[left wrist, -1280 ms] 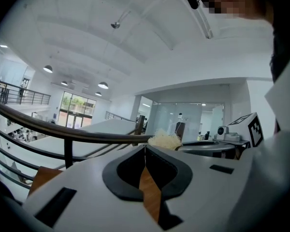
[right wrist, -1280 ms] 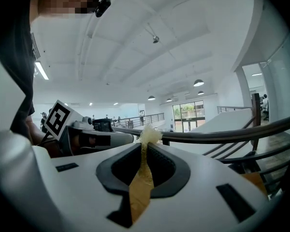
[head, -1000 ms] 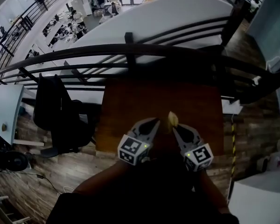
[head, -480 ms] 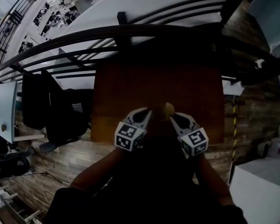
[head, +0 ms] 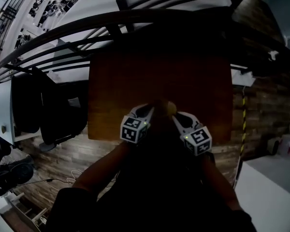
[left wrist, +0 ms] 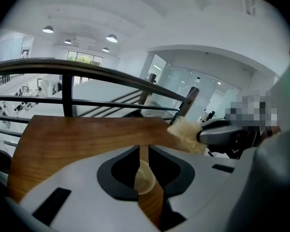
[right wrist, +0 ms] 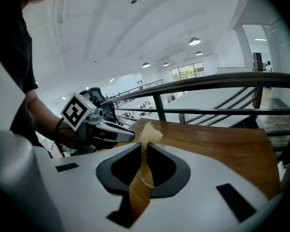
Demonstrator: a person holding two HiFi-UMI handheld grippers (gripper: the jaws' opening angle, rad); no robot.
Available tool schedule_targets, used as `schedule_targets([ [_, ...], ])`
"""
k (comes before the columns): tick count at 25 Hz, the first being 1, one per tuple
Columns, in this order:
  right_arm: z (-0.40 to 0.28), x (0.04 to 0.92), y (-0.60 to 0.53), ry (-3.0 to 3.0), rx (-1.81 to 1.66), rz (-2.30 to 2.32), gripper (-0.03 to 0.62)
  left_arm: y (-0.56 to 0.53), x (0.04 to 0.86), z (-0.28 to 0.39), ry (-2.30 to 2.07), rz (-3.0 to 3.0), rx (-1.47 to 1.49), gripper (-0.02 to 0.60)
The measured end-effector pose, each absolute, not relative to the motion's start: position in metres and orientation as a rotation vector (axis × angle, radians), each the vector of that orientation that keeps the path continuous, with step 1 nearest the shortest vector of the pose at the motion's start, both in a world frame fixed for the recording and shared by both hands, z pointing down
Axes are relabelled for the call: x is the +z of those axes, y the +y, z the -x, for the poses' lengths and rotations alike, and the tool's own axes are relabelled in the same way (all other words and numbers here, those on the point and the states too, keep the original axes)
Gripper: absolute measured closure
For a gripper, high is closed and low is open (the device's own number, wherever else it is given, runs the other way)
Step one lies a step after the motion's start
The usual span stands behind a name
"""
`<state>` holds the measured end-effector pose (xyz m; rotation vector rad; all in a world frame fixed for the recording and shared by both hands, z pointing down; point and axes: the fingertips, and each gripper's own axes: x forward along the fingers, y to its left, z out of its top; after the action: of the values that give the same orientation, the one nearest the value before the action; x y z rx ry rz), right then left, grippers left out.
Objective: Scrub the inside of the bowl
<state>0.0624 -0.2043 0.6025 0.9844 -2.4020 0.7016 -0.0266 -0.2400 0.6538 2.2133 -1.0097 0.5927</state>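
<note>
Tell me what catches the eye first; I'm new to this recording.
The frayed yellow scrub pad, pinched in the right gripper above the wooden table, stands out first. Beside it the left gripper is opening its jaws, a pale rounded piece between them. A dark railing runs beyond.

Pale fibrous scrubber (right wrist: 148,131), upright above table (right wrist: 222,139), pale rounded bowl (left wrist: 144,177), only its edge showing

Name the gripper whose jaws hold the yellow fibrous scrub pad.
The right gripper: its jaws pinch the scrub pad. On the left gripper, the jaws are opening, a pale rounded thing between them.
</note>
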Motion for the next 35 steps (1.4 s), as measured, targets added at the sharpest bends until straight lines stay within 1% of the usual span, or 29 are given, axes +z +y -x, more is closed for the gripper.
schedule_targets([
  [3, -0.066, 0.611, -0.208, -2.399, 0.727, -0.972, 0.549, -0.244, 0.674, 0.025, -1.022, -2.166, 0.631, 0.52],
  [20, -0.086, 0.642, -0.234, -2.365, 0.773, -0.905, 0.549, -0.254, 0.788, 0.022, -1.022, -1.957, 0.865, 0.437],
  [27, -0.09, 0.647, -0.239, -2.354, 0.801, -0.897, 0.549, -0.25, 0.818, 0.028, -1.014, -1.841, 0.897, 0.436],
  [33, -0.094, 0.649, -0.247, -2.347, 0.812, -0.915, 0.549, -0.251, 0.828, 0.027, -1.003, -1.797, 0.885, 0.437],
  [35, -0.095, 0.649, -0.248, -2.344, 0.81, -0.913, 0.549, -0.252, 0.831, 0.028, -1.006, -1.795, 0.886, 0.447],
])
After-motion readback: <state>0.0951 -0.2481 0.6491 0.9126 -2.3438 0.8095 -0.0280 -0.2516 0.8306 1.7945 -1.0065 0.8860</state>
